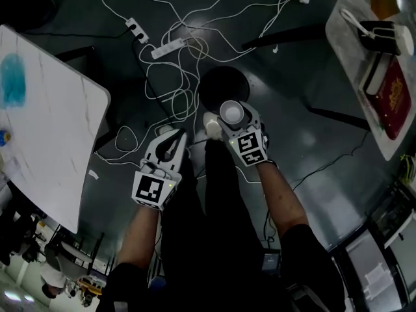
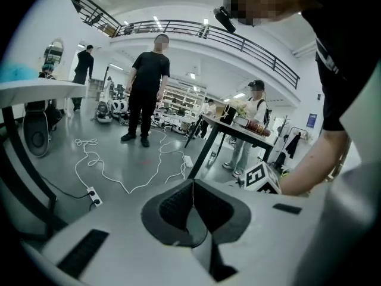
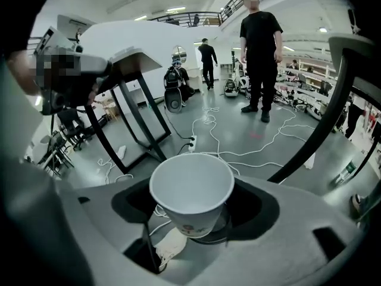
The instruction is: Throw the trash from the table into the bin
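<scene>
Right gripper (image 1: 234,119) jaws, clamped on the white paper cup (image 3: 190,186), should open only above the black round bin (image 1: 221,86) at 12 o'clock; left gripper (image 2: 192,196) jaws closed, empty

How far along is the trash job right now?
Done: the paper cup is picked up, gripped in the right claw. In hand: it is held by a dark round container, likely the bin. Left: dropping it in. The left claw is shut, empty.

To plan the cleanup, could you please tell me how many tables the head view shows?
2. A white marble-patterned table lies at the left edge; a pale grey-topped table at the upper right holds a dark red book. Others may be hidden outside the frame.
</scene>
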Tool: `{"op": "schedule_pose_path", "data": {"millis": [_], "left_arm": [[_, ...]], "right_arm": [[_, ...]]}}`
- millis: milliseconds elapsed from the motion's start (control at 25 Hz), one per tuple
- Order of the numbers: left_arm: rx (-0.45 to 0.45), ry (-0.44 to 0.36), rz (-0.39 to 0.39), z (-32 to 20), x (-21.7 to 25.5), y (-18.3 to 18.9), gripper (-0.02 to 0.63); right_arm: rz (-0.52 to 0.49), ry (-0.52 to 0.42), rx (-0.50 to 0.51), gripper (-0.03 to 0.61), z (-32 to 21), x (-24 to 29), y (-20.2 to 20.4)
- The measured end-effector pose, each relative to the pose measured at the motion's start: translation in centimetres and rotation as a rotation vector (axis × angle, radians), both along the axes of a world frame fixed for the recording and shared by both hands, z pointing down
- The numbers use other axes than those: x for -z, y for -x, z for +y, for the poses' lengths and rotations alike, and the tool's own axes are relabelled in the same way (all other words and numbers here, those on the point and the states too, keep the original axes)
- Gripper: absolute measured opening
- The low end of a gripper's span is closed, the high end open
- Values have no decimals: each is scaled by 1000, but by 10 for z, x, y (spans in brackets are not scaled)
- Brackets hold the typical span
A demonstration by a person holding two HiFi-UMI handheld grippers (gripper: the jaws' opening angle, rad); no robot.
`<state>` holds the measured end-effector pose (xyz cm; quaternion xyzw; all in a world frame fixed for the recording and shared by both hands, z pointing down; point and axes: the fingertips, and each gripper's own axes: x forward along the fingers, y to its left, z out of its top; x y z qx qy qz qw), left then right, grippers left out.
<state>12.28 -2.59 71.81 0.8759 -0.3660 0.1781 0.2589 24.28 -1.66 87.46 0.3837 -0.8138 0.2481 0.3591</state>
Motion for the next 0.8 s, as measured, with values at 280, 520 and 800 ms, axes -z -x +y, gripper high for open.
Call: {"op": "schedule_pose_path", "data": {"millis": [280, 520, 800], "left_arm": [[29, 55, -25, -3, -7, 17, 15], [69, 46, -26, -9, 9, 19, 15], [97, -13, -11, -15, 38, 19, 15]], "right_arm": [[28, 71, 15, 336, -10, -28, 1], [6, 84, -8, 336, -15, -21, 1], [-38, 55, -51, 334, -20, 25, -2]]}}
